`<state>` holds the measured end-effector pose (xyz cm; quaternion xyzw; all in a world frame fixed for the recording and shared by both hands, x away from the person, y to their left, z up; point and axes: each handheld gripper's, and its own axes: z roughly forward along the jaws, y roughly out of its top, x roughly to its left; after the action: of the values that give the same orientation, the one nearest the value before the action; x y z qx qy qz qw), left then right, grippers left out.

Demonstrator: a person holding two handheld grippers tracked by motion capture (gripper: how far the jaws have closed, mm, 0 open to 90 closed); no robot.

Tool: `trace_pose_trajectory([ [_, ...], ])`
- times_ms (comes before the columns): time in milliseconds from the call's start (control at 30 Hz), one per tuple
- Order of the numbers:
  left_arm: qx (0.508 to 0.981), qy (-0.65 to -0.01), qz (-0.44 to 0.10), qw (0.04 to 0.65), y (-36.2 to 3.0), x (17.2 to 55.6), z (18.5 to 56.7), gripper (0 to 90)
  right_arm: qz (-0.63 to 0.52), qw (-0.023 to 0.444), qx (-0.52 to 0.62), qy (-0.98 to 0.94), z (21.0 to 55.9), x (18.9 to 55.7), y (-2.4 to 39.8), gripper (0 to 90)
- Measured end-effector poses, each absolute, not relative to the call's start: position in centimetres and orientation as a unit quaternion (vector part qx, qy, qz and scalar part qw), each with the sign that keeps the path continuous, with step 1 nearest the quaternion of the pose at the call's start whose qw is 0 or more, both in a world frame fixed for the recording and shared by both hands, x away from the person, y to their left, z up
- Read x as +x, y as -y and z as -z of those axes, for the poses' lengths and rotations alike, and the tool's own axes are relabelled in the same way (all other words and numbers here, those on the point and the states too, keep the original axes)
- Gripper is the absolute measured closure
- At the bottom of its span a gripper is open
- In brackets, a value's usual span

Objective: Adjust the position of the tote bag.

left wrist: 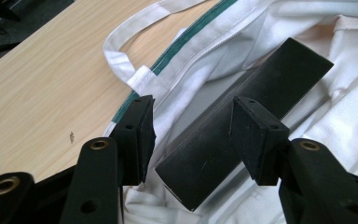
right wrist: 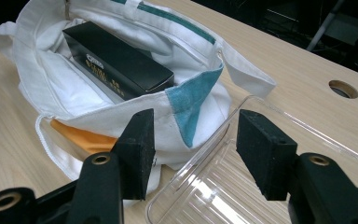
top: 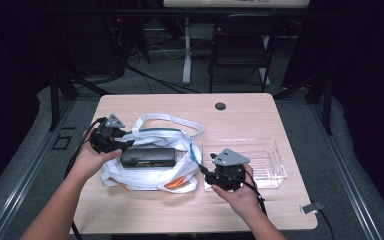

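Both claws [right wrist: 193,149] [left wrist: 193,140] released; black box [top: 147,157] inside white bag [top: 150,177], clear tray [top: 275,165] alongside.

A light wooden table [top: 130,207] with a round cable hole [top: 220,106] stands on grey floor [top: 325,150] in a dark room, a black chair [top: 240,47] and white desk leg [top: 186,50] beyond it.

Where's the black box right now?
In the high view the black box lies left of centre on the table, inside the open white bag, between the left gripper and the clear tray.
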<state>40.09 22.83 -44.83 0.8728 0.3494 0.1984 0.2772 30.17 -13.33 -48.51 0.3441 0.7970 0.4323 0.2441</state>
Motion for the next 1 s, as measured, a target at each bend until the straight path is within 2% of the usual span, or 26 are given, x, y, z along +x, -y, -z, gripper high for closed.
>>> trace_pose_trajectory([
  [67,0.871,-0.362,-0.184,0.278,-22.7,40.2,44.8,51.0,-0.433,0.244,0.342,-0.798,48.5,30.1,13.3,46.7],
  [233,0.879,-0.357,-0.190,0.252,-22.1,40.2,45.2,52.1,-0.433,0.243,0.340,-0.799,48.6,30.1,13.2,46.7],
  [333,0.884,-0.358,-0.186,0.238,-21.9,40.5,45.6,46.8,-0.431,0.244,0.339,-0.800,48.8,30.1,13.2,46.8],
  [433,0.892,-0.352,-0.189,0.212,-21.8,40.7,46.1,45.6,-0.429,0.245,0.338,-0.801,48.8,30.1,13.2,47.3],
  [500,0.903,-0.335,-0.187,0.194,-21.5,40.8,46.5,44.3,-0.427,0.245,0.338,-0.802,48.8,30.2,13.3,47.6],
  [700,0.919,-0.298,-0.180,0.187,-21.1,40.8,47.0,51.2,-0.428,0.245,0.339,-0.801,49.0,30.2,13.2,47.6],
  [833,0.927,-0.280,-0.179,0.175,-21.0,40.8,47.2,51.3,-0.427,0.244,0.338,-0.802,49.0,30.2,13.2,47.5],
  [1000,0.939,-0.244,-0.176,0.165,-20.7,40.7,47.5,44.3,-0.428,0.245,0.339,-0.801,49.0,30.2,13.3,47.8],
])
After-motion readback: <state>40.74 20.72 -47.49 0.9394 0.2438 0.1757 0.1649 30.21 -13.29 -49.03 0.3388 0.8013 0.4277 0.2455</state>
